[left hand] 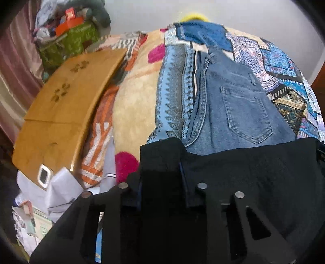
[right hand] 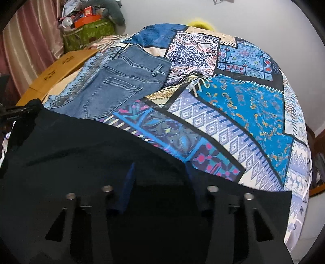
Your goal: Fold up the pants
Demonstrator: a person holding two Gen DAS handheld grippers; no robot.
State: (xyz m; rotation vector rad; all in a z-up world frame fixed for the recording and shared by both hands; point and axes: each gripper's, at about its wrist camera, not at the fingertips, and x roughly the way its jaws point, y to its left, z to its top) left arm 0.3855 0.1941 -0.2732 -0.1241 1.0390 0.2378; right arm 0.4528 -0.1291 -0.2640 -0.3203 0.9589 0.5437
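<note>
Black pants (right hand: 85,150) lie on patchwork bedspread (right hand: 243,113), at 6 o'clock in both views. Left claw (left hand: 160,162) and right claw (right hand: 160,170) each narrowed, pinching black fabric. Folded blue jeans (left hand: 233,113) at 12 o'clock, beyond pants. Cardboard box (left hand: 61,101) at 9 o'clock.

Left tongs (left hand: 162,162) and right tongs (right hand: 160,174): fingertips lost against the black pants (left hand: 254,172); grip on the cloth not discernible in either wrist view. Blue jeans (left hand: 233,113): near end covered by the black pants, legs out of sight. Yellow object (left hand: 194,16) beyond the jeans: only a blurred top edge shows above the patterned bedspread (right hand: 243,113). Clutter on the green box (left hand: 67,42), far left of the jeans: too small to identify.
</note>
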